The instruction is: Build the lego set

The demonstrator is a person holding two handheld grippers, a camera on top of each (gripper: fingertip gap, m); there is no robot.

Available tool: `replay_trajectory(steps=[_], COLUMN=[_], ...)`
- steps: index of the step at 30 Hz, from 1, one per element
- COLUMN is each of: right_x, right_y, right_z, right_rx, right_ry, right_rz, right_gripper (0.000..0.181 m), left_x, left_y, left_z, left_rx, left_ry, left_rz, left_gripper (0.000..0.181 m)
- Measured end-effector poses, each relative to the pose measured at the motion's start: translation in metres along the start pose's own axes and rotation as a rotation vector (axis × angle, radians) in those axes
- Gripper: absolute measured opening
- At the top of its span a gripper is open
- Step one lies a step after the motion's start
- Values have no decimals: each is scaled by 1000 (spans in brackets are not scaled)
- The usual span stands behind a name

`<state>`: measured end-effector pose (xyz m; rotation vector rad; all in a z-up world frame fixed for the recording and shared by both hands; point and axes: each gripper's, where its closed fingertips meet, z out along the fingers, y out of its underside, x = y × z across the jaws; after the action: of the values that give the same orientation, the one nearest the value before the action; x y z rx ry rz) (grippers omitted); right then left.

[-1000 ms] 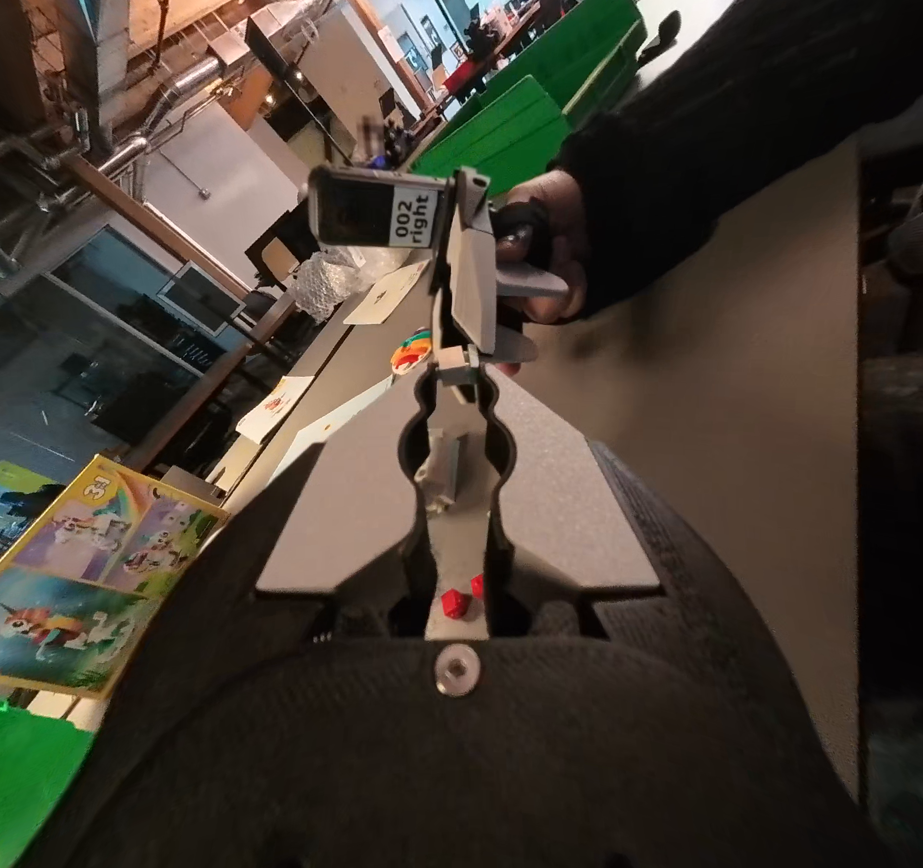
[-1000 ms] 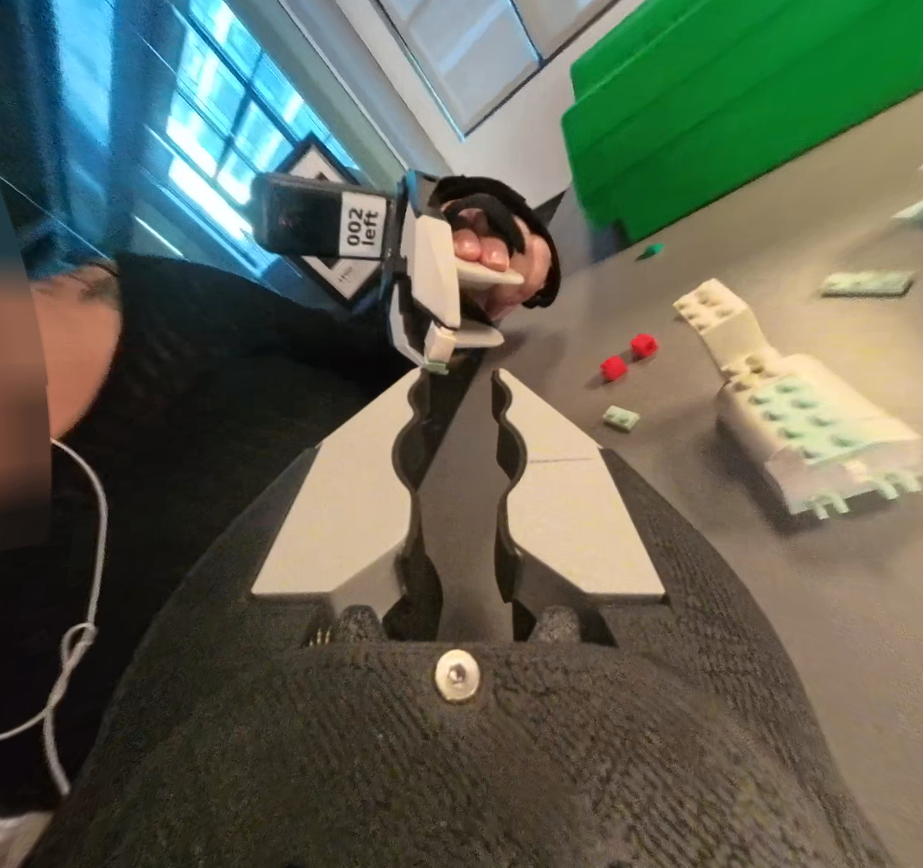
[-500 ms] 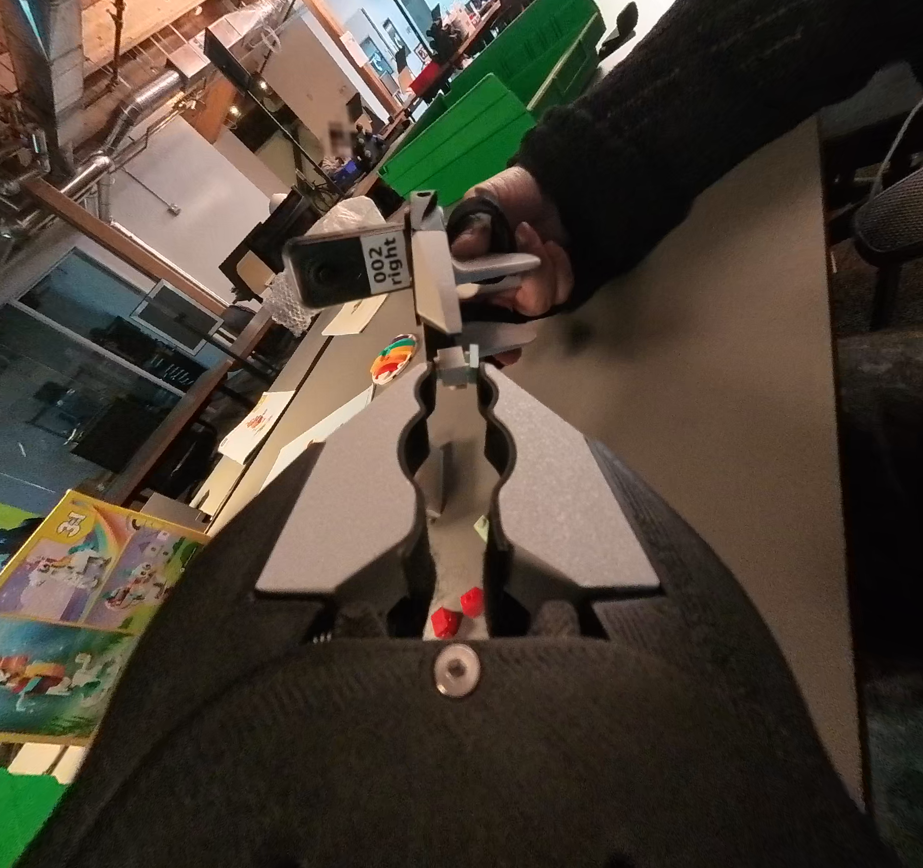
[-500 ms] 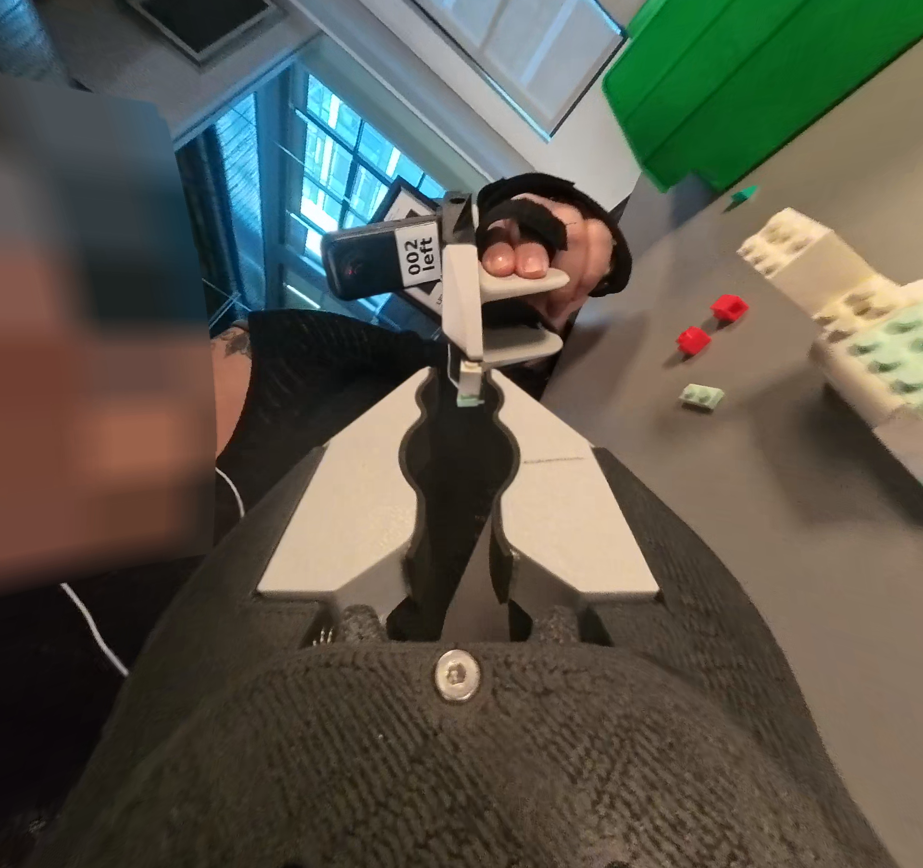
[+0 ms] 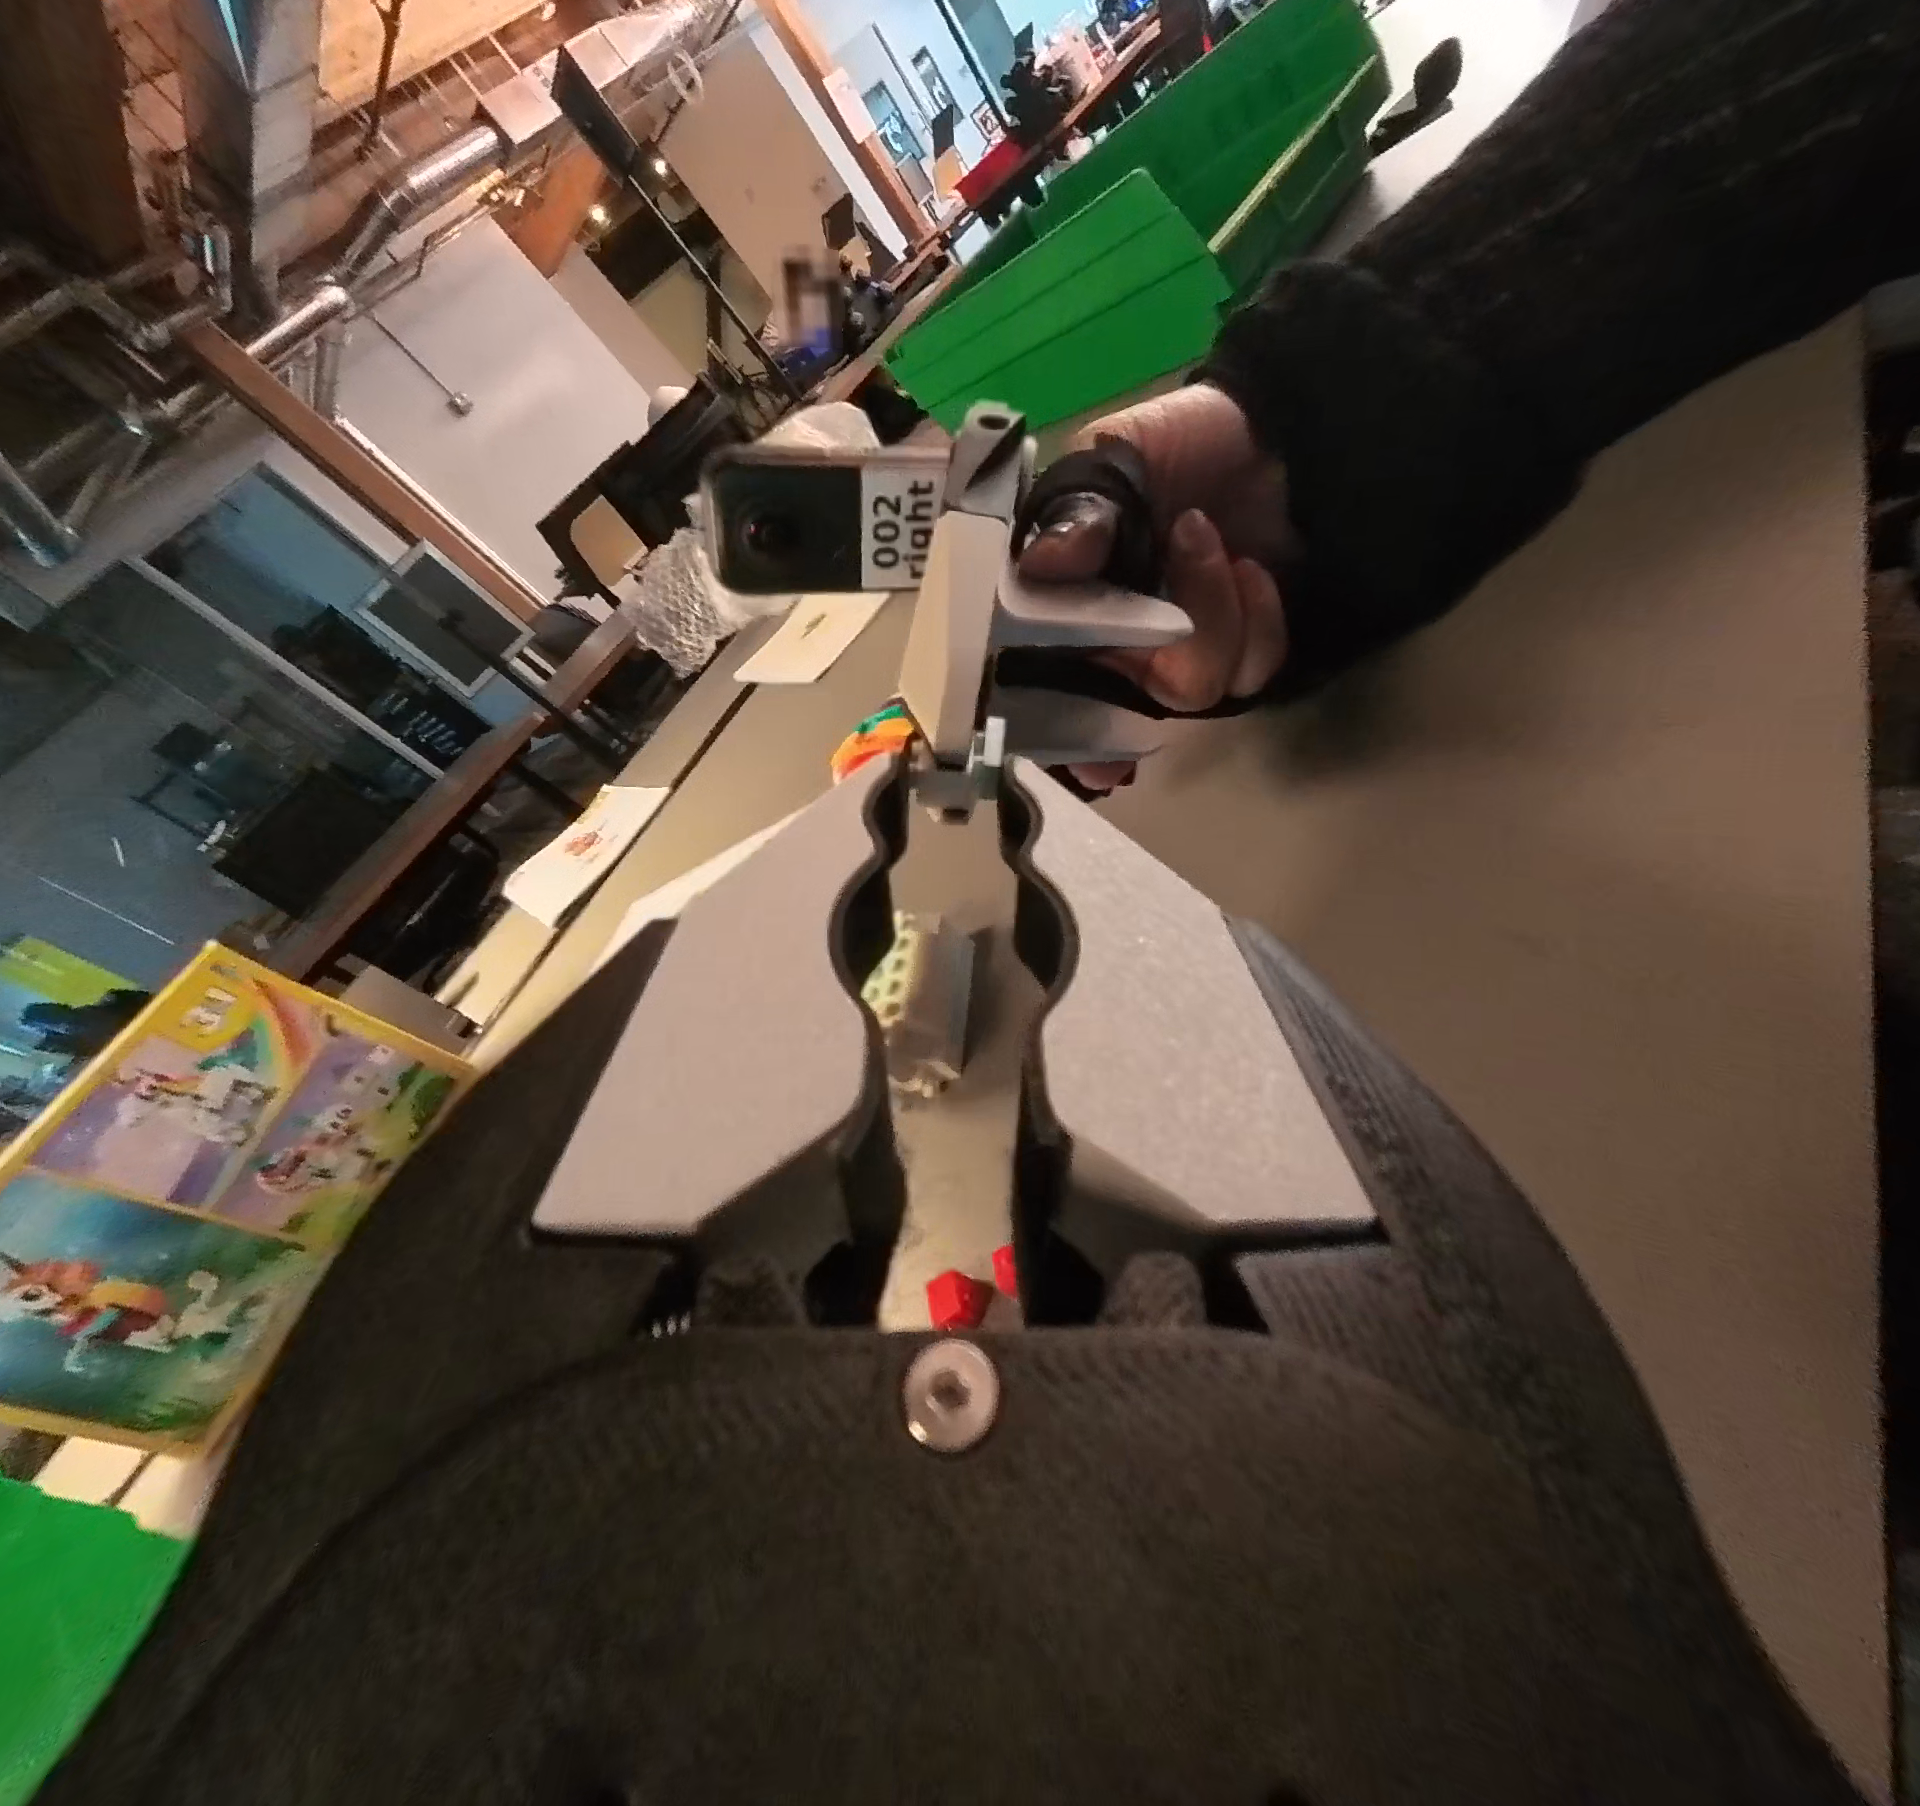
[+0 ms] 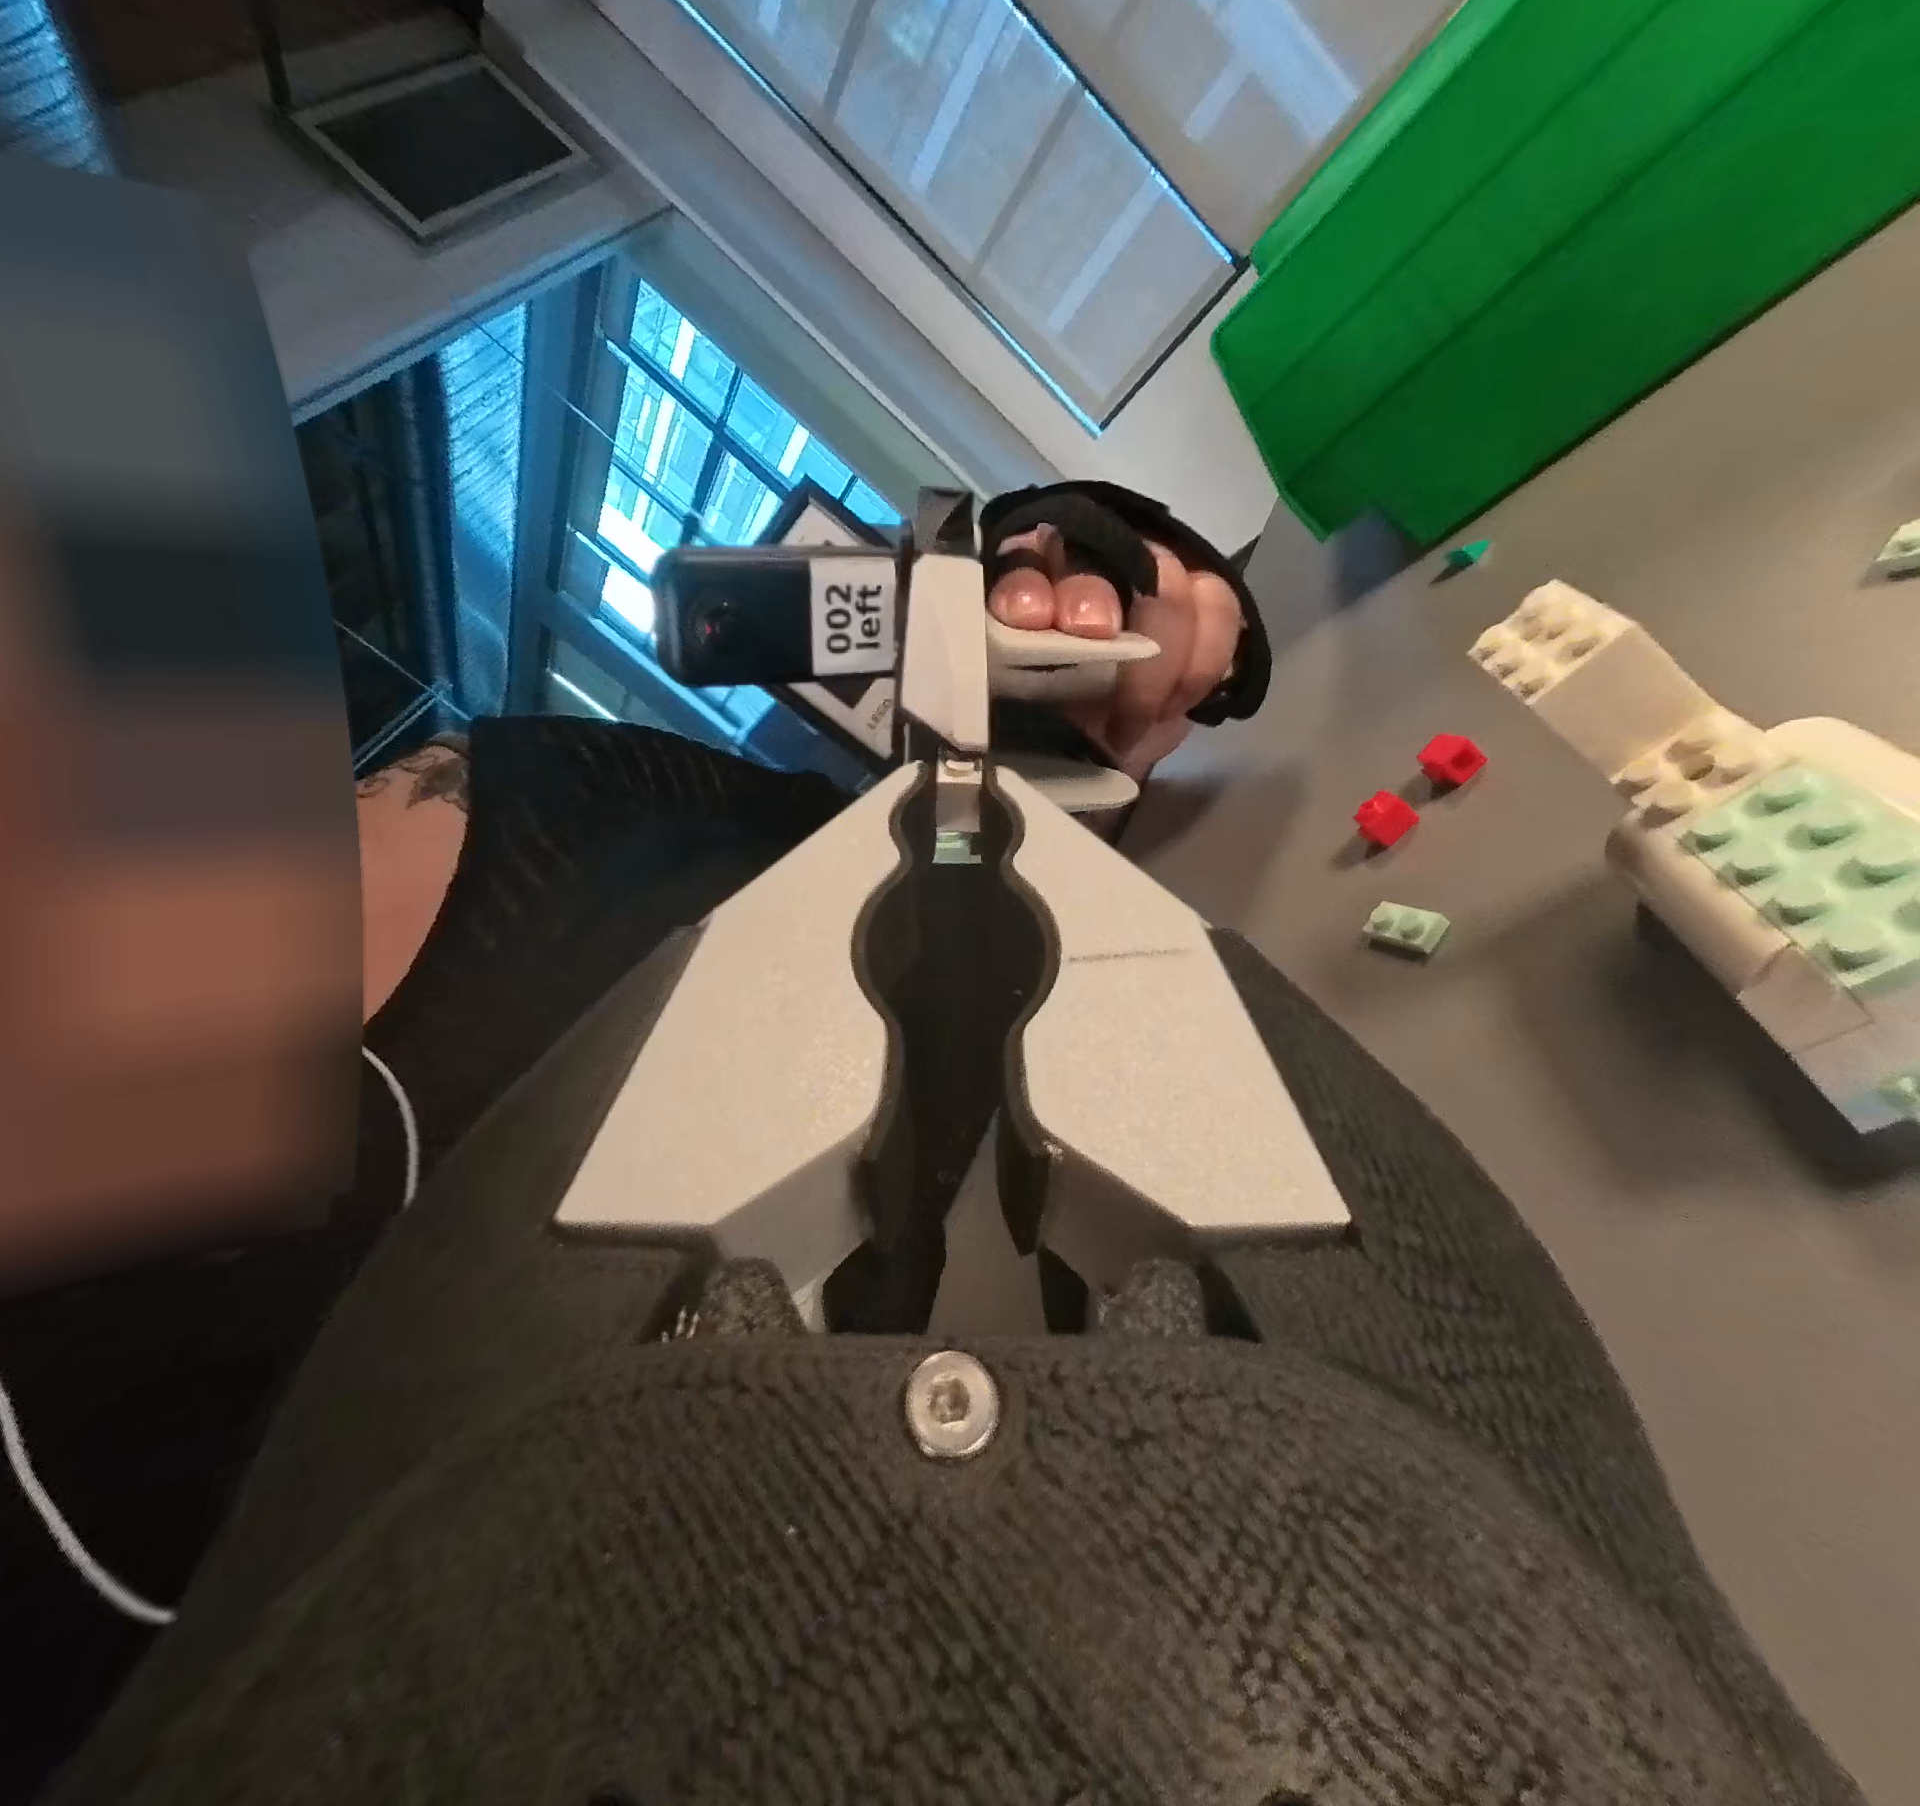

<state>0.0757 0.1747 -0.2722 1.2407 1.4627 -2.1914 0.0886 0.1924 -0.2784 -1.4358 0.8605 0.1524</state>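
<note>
Above matte tabletop [image 6: 1558, 1341] — left claw [image 5: 951, 800] tight on knobbly mint-white brick [image 6: 956, 847], right claw [image 6: 956, 790] narrowly parted (grip unclear)

The right gripper [image 6: 956, 800] is pointing tip to tip at the left gripper [image 6: 951, 769], its fingers [image 6: 769, 1008] standing close together at the tips around a small pale green piece [image 6: 956, 847]. A hand [image 6: 1132, 655] is gripping the left gripper's handle. On the grey table [image 6: 1558, 1341] to the right, two red bricks [image 6: 1418, 785] are lying near a green plate [image 6: 1408, 925], and a white and green build [image 6: 1766, 863] is sitting just beyond them.
</note>
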Motion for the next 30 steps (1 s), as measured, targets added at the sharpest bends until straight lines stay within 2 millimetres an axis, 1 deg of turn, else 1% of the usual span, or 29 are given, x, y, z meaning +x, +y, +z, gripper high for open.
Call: replay_trajectory(steps=[4,9,13,16,22,26,30], right_x=[-7,-13,-13,-14,-8,-9,-3], right_y=[0,1,0,-3,0,-2,3], right_z=[2,2,2,1,3,4,3], right_rx=[4,-2,6,30,9,19,-25], right_ry=[-45,-94,-91,-95,-27,-9,59], right_rz=[-3,19,3,-12,-77,-134,-215], right_gripper=[7,7,7,7,7,7,6], left_x=[1,3,2,-2,-2,-4,0], left_y=[-6,-11,-12,-12,-5,-6,0], left_z=[-3,-4,-4,-4,-6,-7,-5], left_rx=[31,44,43,44,10,10,-6], left_ry=[34,60,34,-30,-61,-77,-66], left_rz=[-29,-12,14,55,86,42,13], left_gripper=[16,15,15,15,14,14,13])
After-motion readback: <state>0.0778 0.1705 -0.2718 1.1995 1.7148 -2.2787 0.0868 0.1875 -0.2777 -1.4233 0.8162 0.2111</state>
